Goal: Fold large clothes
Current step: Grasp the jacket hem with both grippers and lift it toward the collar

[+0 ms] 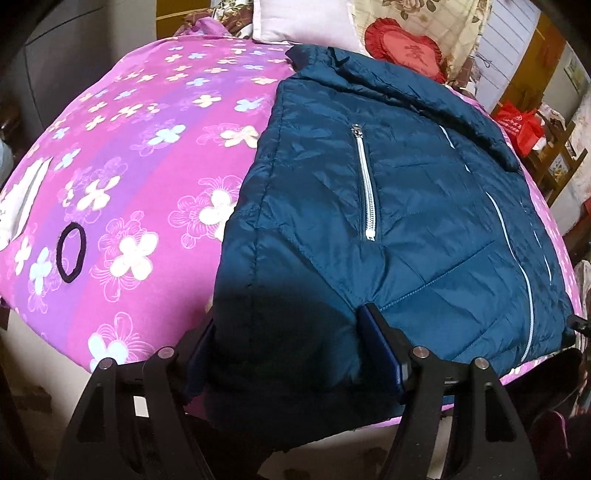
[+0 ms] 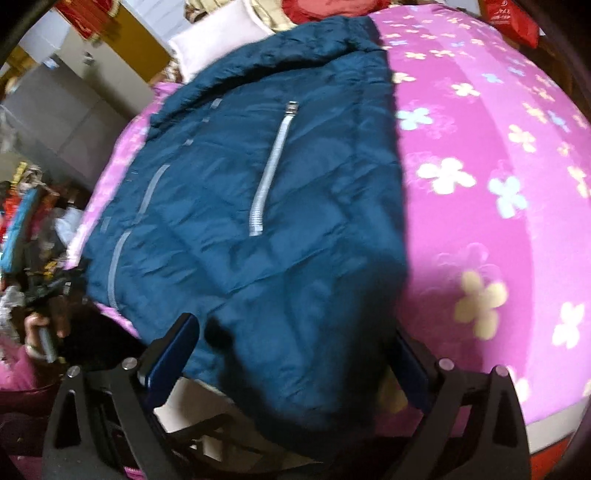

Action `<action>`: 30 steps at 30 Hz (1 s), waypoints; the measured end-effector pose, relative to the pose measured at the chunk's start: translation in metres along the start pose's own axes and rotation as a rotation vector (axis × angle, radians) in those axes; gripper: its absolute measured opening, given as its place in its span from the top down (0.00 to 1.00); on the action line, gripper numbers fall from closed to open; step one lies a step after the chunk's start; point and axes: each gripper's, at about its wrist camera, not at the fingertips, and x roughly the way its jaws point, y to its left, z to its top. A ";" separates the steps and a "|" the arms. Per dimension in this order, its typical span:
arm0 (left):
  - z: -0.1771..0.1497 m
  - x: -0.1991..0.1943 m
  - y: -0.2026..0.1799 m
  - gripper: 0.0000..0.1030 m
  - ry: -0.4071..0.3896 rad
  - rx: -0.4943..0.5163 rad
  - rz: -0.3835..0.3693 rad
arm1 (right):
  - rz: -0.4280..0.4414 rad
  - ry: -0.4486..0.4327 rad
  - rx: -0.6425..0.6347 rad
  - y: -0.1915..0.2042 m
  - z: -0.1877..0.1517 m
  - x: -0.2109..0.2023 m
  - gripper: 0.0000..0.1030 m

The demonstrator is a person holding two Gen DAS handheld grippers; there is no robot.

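A teal quilted jacket (image 1: 388,206) with a silver pocket zipper (image 1: 367,192) lies spread on a bed, collar toward the pillows. Its near hem hangs over the bed's front edge. My left gripper (image 1: 288,325) stands open and wide at that hem, one finger (image 1: 373,325) on top of the fabric and the other half hidden beside the jacket's left edge. In the right wrist view the same jacket (image 2: 258,206) is blurred. My right gripper (image 2: 295,339) is also open, with the jacket's near corner lying loose between its fingers (image 2: 184,336).
The bed has a pink and purple flowered sheet (image 1: 147,147). A black hair tie (image 1: 72,254) and a white item (image 1: 26,199) lie on it at left. A white pillow (image 1: 303,22) and a red heart cushion (image 1: 406,48) sit at the head. A hand (image 2: 37,332) shows at lower left.
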 end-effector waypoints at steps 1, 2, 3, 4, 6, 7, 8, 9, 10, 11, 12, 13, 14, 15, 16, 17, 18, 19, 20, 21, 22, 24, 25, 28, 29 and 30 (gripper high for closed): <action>0.000 0.000 -0.001 0.56 -0.003 -0.002 -0.004 | -0.035 -0.009 -0.037 0.005 -0.001 0.001 0.27; 0.000 -0.003 -0.003 0.69 -0.010 0.001 -0.013 | -0.064 -0.016 -0.069 0.009 -0.001 0.001 0.42; 0.000 -0.005 -0.005 0.80 -0.020 0.007 -0.009 | -0.058 -0.030 -0.081 0.012 0.001 0.001 0.59; 0.001 -0.009 -0.008 0.85 -0.038 0.023 0.008 | -0.042 -0.045 -0.080 0.014 0.002 0.000 0.66; 0.004 -0.019 -0.014 0.96 -0.071 0.050 0.025 | -0.048 -0.055 -0.108 0.019 0.006 -0.004 0.72; 0.006 -0.022 -0.016 0.97 -0.084 0.053 0.027 | -0.054 -0.065 -0.133 0.024 0.010 -0.007 0.74; 0.009 -0.029 -0.018 0.99 -0.107 0.055 0.025 | -0.053 -0.078 -0.149 0.027 0.013 -0.010 0.75; 0.012 -0.033 -0.018 1.00 -0.122 0.052 0.023 | -0.047 -0.102 -0.165 0.031 0.018 -0.016 0.76; 0.016 -0.040 -0.018 1.00 -0.146 0.044 0.020 | -0.042 -0.123 -0.174 0.035 0.023 -0.022 0.77; 0.020 -0.045 -0.018 1.00 -0.166 0.034 0.021 | -0.038 -0.144 -0.181 0.037 0.029 -0.029 0.77; 0.025 -0.048 -0.018 1.00 -0.182 0.025 0.023 | -0.035 -0.163 -0.185 0.039 0.034 -0.035 0.77; 0.031 -0.054 -0.018 1.00 -0.206 0.013 0.028 | -0.030 -0.187 -0.188 0.041 0.039 -0.041 0.77; 0.037 -0.058 -0.017 1.00 -0.228 0.005 0.030 | -0.026 -0.209 -0.191 0.042 0.043 -0.047 0.77; 0.043 -0.062 -0.018 1.00 -0.249 0.000 0.032 | -0.023 -0.234 -0.195 0.044 0.051 -0.052 0.77; 0.048 -0.065 -0.018 1.00 -0.263 -0.001 0.035 | -0.027 -0.251 -0.195 0.045 0.057 -0.056 0.77; 0.056 -0.069 -0.019 1.00 -0.284 0.000 0.041 | -0.030 -0.265 -0.193 0.045 0.062 -0.060 0.77; 0.064 -0.072 -0.021 1.00 -0.301 -0.003 0.045 | -0.034 -0.280 -0.190 0.045 0.070 -0.063 0.77; 0.070 -0.074 -0.020 1.00 -0.314 -0.009 0.046 | -0.037 -0.294 -0.188 0.046 0.077 -0.065 0.77; 0.075 -0.075 -0.021 1.00 -0.324 -0.015 0.047 | -0.042 -0.309 -0.186 0.046 0.085 -0.068 0.77; 0.083 -0.076 -0.021 1.00 -0.335 -0.020 0.050 | -0.048 -0.322 -0.186 0.047 0.092 -0.069 0.77; 0.092 -0.077 -0.022 1.00 -0.346 -0.023 0.053 | -0.052 -0.335 -0.187 0.047 0.100 -0.071 0.77; 0.106 -0.079 -0.023 1.00 -0.360 -0.027 0.057 | -0.054 -0.352 -0.182 0.047 0.114 -0.074 0.77; 0.111 -0.079 -0.024 1.00 -0.362 -0.026 0.059 | -0.052 -0.360 -0.176 0.046 0.122 -0.075 0.77; 0.134 -0.077 -0.028 1.00 -0.371 -0.025 0.072 | -0.048 -0.381 -0.158 0.045 0.146 -0.076 0.77; 0.140 -0.075 -0.030 1.00 -0.372 -0.024 0.078 | -0.052 -0.385 -0.156 0.045 0.152 -0.074 0.77; 0.149 -0.073 -0.032 1.00 -0.376 -0.023 0.087 | -0.060 -0.389 -0.153 0.046 0.162 -0.072 0.77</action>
